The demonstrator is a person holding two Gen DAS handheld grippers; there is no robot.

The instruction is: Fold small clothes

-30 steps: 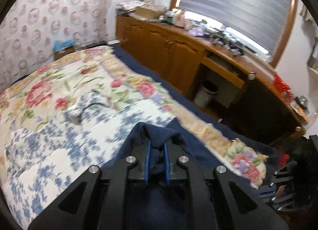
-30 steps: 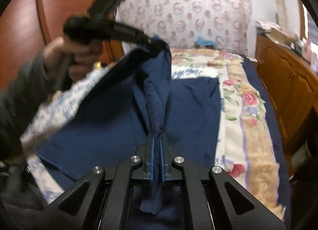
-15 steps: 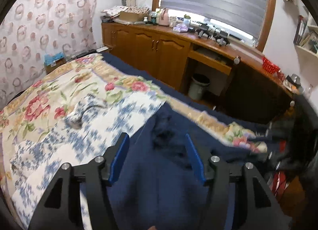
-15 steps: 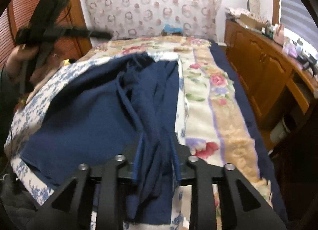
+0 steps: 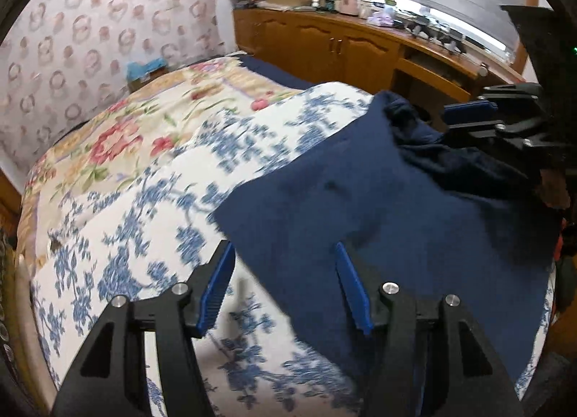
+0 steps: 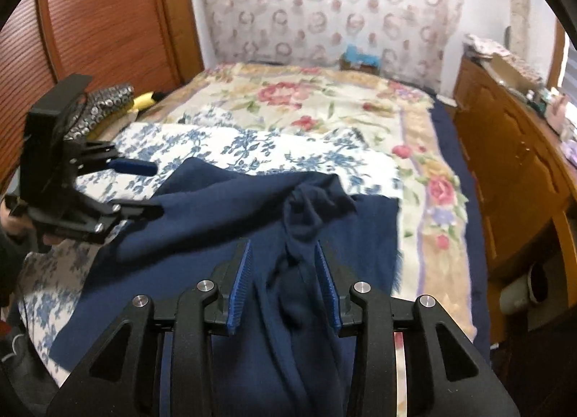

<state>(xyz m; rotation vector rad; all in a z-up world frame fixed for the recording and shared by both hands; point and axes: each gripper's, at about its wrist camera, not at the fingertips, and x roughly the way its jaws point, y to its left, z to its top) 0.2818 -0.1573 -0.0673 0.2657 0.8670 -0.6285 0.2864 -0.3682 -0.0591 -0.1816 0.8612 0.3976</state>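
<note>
Left wrist view: the left tongs [image 5: 285,283] fill the lower middle of the frame, blue pads spread wide and holding nothing, poised over the near edge of a navy blue garment [image 5: 396,207]. That garment lies on the bed [image 5: 119,128], across a white sheet with blue flowers [image 5: 144,236], and takes up the centre and right of the frame. At the right edge, the right tongs [image 5: 468,121] sit beside a crumpled, darker bunch of the cloth. Right wrist view: the right tongs [image 6: 285,283] are at the lower middle, pads well apart, with a twisted ridge of the navy blue garment [image 6: 202,265] running up between them but not pinched. The left tongs [image 6: 135,188] appear at the left edge, also parted, just beside the garment's folded-over corner. As a judgement, one layer seems turned over onto the rest, so a first fold looks made. The bunched ridge at centre is not smoothed, and neatening plus further folds appear to remain. Wooden cabinets [image 6: 512,171] line the right side.
</note>
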